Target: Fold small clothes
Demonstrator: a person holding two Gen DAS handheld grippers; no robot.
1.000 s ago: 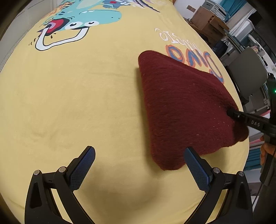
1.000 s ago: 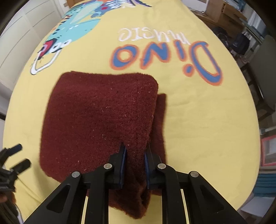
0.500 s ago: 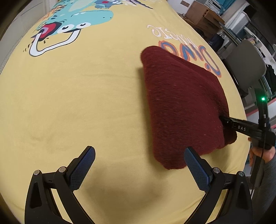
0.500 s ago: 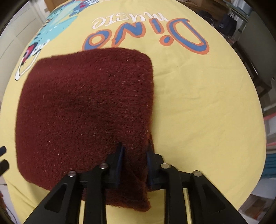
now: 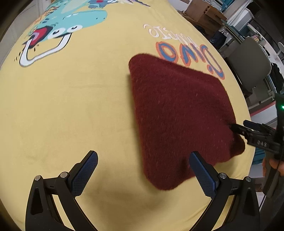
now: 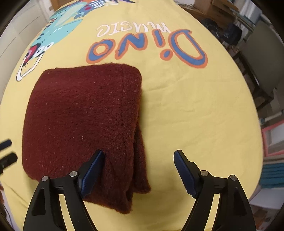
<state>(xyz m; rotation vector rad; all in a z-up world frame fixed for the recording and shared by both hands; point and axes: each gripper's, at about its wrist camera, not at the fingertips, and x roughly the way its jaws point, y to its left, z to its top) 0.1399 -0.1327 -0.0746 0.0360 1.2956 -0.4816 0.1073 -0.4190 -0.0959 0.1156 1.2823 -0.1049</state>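
A folded dark red fleece garment (image 5: 179, 113) lies on the yellow dinosaur-print cloth (image 5: 71, 106); it also shows in the right wrist view (image 6: 83, 124), with layered edges along its right side. My left gripper (image 5: 142, 170) is open and empty, its right finger over the garment's near corner. My right gripper (image 6: 138, 168) is open, its jaws on either side of the garment's near right edge without holding it. The right gripper also shows in the left wrist view (image 5: 239, 127) at the garment's right edge.
The yellow cloth (image 6: 195, 106) carries a "Dino music" print (image 6: 147, 46) beyond the garment and a teal dinosaur (image 5: 67, 23) at the far left. A grey chair (image 5: 248, 65) and cardboard boxes (image 5: 204, 10) stand past the table's right edge.
My right gripper has opened and let go of the garment's edge, which now lies flat. The left gripper has stayed open and barely moved.
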